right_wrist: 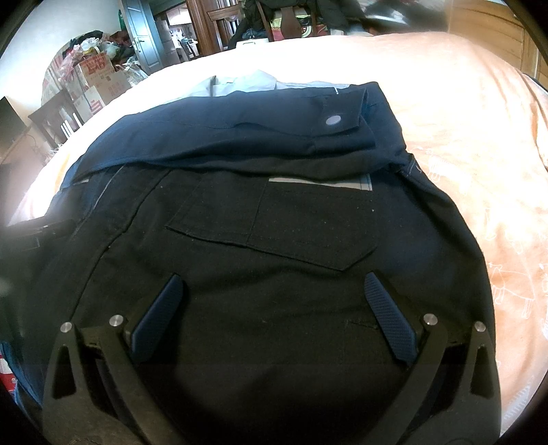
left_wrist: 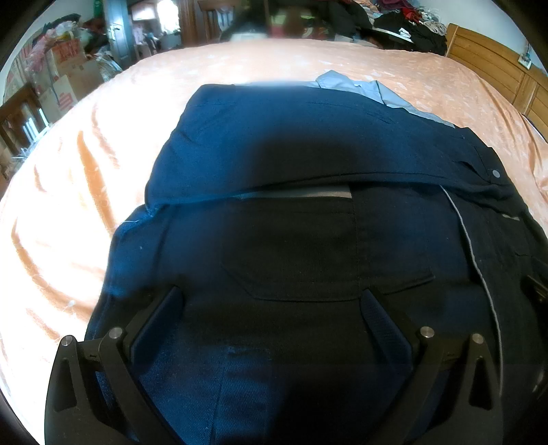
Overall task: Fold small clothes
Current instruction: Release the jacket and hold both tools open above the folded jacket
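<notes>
Garment: a dark navy jacket (left_wrist: 308, 143) lies on the bed, partly folded, filling most of both wrist views.
Folded sleeve: a sleeve (right_wrist: 239, 137) is laid across the jacket's far part, its cuff closed by a silver snap button (right_wrist: 333, 119).
Pocket: a patch pocket (right_wrist: 274, 222) sits on the jacket just nearer than the sleeve, with a grey reflective strip (right_wrist: 322, 183) along its top edge.
Piping: a thin pale line (left_wrist: 476, 260) runs down the jacket near its right edge in the left wrist view.
Collar area: light grey-blue fabric (left_wrist: 359, 90) shows from under the jacket's far edge.
Bed: a peach-orange sheet (left_wrist: 85, 154) surrounds the jacket on the left, the right and the far side.
Left gripper: the left gripper (left_wrist: 274, 301) hovers over the near part of the jacket, fingers (left_wrist: 380, 321) spread wide apart, nothing between them.
Right gripper: the right gripper (right_wrist: 274, 287) hangs over the jacket just nearer than the pocket, blue-padded fingers (right_wrist: 387, 315) likewise spread, holding nothing; whether the tips touch the cloth cannot be told.
Beyond the jacket: a wooden headboard (left_wrist: 486, 58) and a heap of dark clothes (left_wrist: 404, 24) lie past the far side of the bed.
Left of the jacket: cardboard boxes (right_wrist: 99, 78) stand off the bed's edge.
</notes>
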{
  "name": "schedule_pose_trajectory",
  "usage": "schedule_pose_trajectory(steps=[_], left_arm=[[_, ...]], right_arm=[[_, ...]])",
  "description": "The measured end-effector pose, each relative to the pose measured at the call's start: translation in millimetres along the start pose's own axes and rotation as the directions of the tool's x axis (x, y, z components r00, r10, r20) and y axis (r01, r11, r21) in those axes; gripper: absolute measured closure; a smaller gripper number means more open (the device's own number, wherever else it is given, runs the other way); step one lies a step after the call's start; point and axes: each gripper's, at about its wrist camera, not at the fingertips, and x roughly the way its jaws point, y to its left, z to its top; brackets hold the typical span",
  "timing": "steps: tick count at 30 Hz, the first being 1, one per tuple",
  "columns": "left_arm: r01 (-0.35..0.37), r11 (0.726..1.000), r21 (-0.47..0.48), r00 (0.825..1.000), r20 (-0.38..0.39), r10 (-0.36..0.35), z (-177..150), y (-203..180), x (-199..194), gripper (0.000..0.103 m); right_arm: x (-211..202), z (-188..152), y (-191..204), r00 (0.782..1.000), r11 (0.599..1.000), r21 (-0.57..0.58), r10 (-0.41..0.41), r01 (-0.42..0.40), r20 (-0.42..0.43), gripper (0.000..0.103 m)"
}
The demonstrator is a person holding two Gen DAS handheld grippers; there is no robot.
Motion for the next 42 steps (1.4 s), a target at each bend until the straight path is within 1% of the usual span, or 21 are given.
schedule_pose_trajectory(steps=[42], left_arm=[[-0.005,1.000,0.001,1.000,0.000,0.005,-0.9,0.7,-0.7,0.000]], right_arm=[[-0.9,-0.4,0.6,1.000,1.000,0.009,0.015,-0.015,0.006,0.000]])
